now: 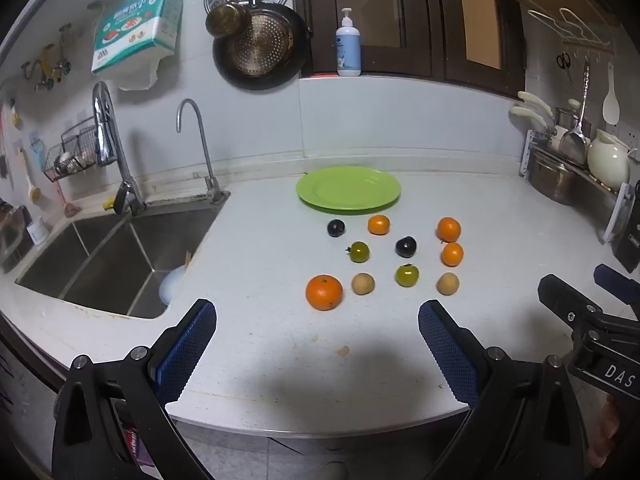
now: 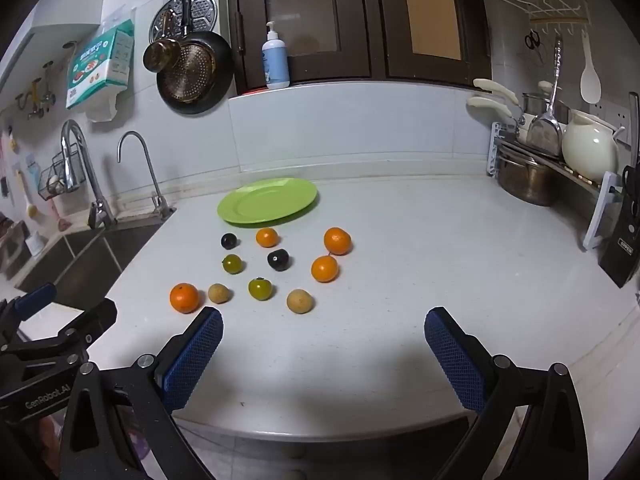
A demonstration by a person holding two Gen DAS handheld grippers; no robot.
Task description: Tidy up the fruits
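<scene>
A green plate (image 1: 348,188) (image 2: 267,201) lies bare at the back of the white counter. In front of it sit several small fruits: a large orange (image 1: 324,292) (image 2: 184,298) nearest on the left, smaller oranges (image 1: 448,229) (image 2: 337,241), two dark plums (image 1: 406,247) (image 2: 278,260), two green fruits (image 1: 407,275) (image 2: 260,289) and two tan ones (image 1: 363,283) (image 2: 299,301). My left gripper (image 1: 318,320) hovers open over the counter's near edge, short of the fruits. My right gripper (image 2: 324,326) is open too, nothing between its blue pads.
A steel sink (image 1: 120,256) with two taps lies left of the fruits. A dish rack (image 2: 560,168) with pots and a cream jug stands at the right. A knife block (image 2: 624,248) is at the far right. A soap bottle (image 1: 348,46) stands on the sill.
</scene>
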